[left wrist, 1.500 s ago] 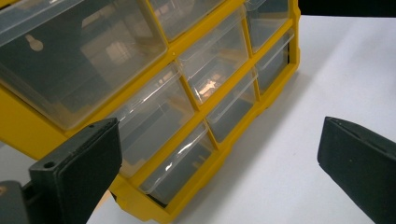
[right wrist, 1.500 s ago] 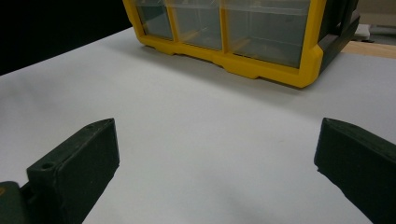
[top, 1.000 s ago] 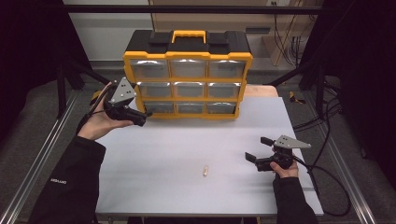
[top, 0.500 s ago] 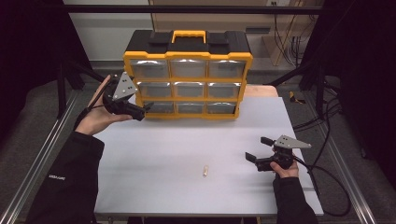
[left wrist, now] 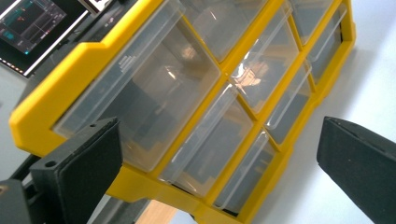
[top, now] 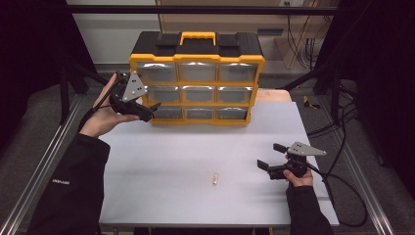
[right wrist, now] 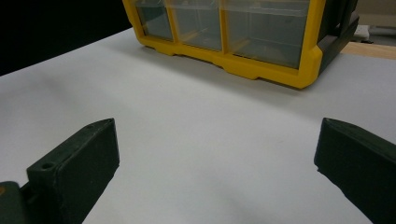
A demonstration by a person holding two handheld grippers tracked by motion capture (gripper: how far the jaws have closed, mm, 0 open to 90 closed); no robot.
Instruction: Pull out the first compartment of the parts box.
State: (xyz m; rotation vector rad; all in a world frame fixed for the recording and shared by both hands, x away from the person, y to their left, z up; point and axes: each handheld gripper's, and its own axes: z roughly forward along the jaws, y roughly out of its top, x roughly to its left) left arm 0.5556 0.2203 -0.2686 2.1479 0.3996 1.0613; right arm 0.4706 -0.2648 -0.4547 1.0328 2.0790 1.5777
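A yellow and black organiser cabinet with nine clear drawers stands at the back of the white table. My left gripper hangs open in the air at the cabinet's lower left corner, tilted, with nothing between its jaws. In the left gripper view the left gripper faces the clear drawers at a slant. A small tan cylinder-like piece lies alone near the table's front middle. My right gripper rests low at the front right, open and empty. In the right gripper view the right gripper looks across bare table toward the cabinet.
Cables trail off the table's right side. A wooden board shows behind the cabinet's right end. Metal rails run along the left. A lit screen shows beyond the cabinet in the left gripper view.
My left gripper has risen slightly and turned at the cabinet's left end. The right gripper and the small piece have stayed where they were.
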